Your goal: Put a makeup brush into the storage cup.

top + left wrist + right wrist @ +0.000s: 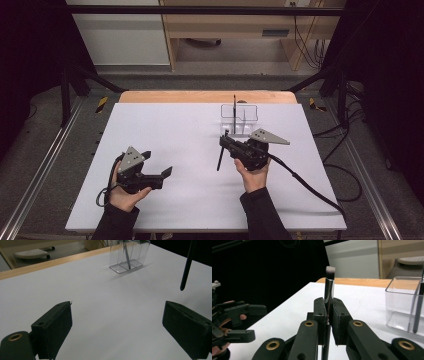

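Your right gripper [329,322] pinches the brush [329,285] at frame centre, its lower handle hidden behind the jaws; your left gripper [117,325] gapes empty, the clear organizer [130,255] cut off at top

Right gripper [223,142] clamps brush [220,159]; left gripper [157,163] fingers apart.

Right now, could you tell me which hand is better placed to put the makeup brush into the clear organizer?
The right. Its gripper is already shut on the makeup brush, just beside the clear organizer. The left gripper is open, empty and farther away.
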Tool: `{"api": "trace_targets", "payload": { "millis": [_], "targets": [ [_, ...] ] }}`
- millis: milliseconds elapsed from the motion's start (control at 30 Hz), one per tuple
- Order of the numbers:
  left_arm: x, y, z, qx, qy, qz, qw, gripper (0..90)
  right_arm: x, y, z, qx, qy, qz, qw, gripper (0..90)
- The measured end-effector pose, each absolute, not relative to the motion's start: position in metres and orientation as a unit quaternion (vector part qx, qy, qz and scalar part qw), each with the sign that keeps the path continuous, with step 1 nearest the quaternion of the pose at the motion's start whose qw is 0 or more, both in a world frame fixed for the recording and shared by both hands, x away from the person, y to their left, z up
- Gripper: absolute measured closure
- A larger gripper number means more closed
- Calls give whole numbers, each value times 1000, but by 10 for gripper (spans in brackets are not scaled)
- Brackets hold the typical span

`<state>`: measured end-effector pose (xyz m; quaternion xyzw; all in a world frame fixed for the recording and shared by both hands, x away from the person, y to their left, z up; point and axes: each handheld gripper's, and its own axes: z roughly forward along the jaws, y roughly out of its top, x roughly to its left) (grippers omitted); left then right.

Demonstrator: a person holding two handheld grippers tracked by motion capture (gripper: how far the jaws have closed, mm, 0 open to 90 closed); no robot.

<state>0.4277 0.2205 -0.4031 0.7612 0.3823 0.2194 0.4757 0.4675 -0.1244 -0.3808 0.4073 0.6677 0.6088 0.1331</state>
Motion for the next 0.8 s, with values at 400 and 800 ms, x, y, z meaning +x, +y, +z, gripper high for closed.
{"api": "trace_targets", "payload": {
  "millis": [400, 800],
  "targets": [
    [431, 227, -413, 768, 391, 217, 459, 80, 484, -135, -375, 417, 664, 600, 161, 836],
    [433, 231, -414, 767, 394, 217, 458, 75, 503, -147, -365, 426, 658, 590, 195, 836]
  ]
}}
